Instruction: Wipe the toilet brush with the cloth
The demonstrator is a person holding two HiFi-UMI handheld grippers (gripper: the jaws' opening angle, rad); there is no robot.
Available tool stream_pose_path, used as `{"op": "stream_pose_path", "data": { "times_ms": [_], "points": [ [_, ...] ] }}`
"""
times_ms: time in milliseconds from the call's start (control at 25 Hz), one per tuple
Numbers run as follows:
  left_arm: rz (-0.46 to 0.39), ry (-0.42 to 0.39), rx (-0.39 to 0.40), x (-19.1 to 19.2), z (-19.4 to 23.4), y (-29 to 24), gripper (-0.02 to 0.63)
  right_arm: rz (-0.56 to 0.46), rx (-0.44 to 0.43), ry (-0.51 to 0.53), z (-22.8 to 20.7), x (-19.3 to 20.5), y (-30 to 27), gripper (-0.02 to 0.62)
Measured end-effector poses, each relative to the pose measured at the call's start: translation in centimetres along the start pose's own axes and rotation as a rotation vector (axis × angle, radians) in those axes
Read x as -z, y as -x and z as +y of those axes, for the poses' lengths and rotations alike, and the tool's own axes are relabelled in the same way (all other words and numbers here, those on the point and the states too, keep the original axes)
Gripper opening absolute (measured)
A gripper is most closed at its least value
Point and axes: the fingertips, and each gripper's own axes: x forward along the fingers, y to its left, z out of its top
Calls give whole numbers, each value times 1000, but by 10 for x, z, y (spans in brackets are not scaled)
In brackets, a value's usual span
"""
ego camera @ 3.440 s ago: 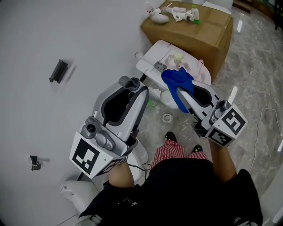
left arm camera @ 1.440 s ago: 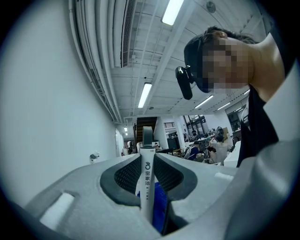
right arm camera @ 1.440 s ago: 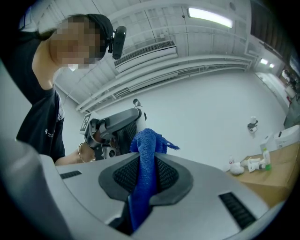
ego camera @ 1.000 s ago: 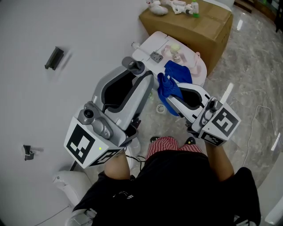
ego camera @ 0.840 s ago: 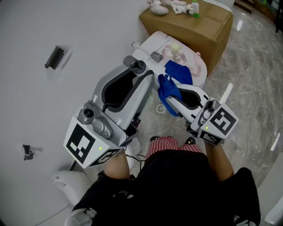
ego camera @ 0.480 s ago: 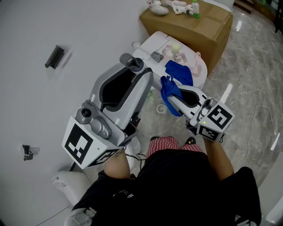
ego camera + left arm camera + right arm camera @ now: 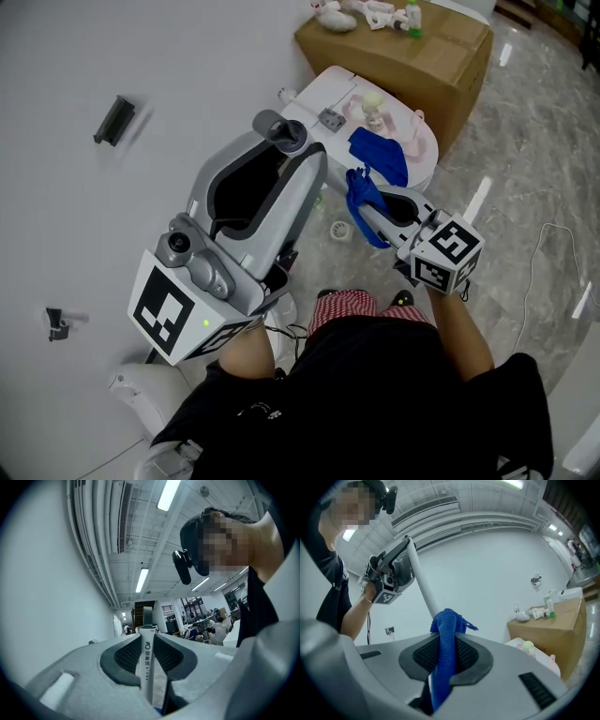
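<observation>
My left gripper [image 7: 298, 161] points away from me and is shut on the white toilet brush handle [image 7: 146, 663]. The handle stands upright between its pads, its grey top [image 7: 279, 129] poking out above. The brush head is hidden below the gripper. My right gripper [image 7: 362, 202] is shut on the blue cloth [image 7: 380, 155], which bunches up past its tips [image 7: 446, 637]. In the right gripper view the cloth [image 7: 446, 619] sits right against the white handle [image 7: 423, 588], below the left gripper [image 7: 391, 573]. Whether it wraps the handle I cannot tell.
A white toilet [image 7: 317, 101] with small pink items on it stands ahead. Behind it is a cardboard box [image 7: 422, 66] carrying bottles. A tape roll [image 7: 341, 230] lies on the marble floor. The white wall on the left bears a black fitting [image 7: 112, 122].
My right gripper has sunk and drawn closer to me with the cloth, sliding lower beside the handle. The left gripper has held still with the brush.
</observation>
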Motion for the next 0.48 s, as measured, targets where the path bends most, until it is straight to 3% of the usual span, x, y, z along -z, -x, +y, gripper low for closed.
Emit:
{"op": "stream_pose_path", "data": {
  "times_ms": [480],
  "points": [
    [-30,14,-1,-7,3,9,89,103,50,4,-13,36,-8,64]
  ]
}}
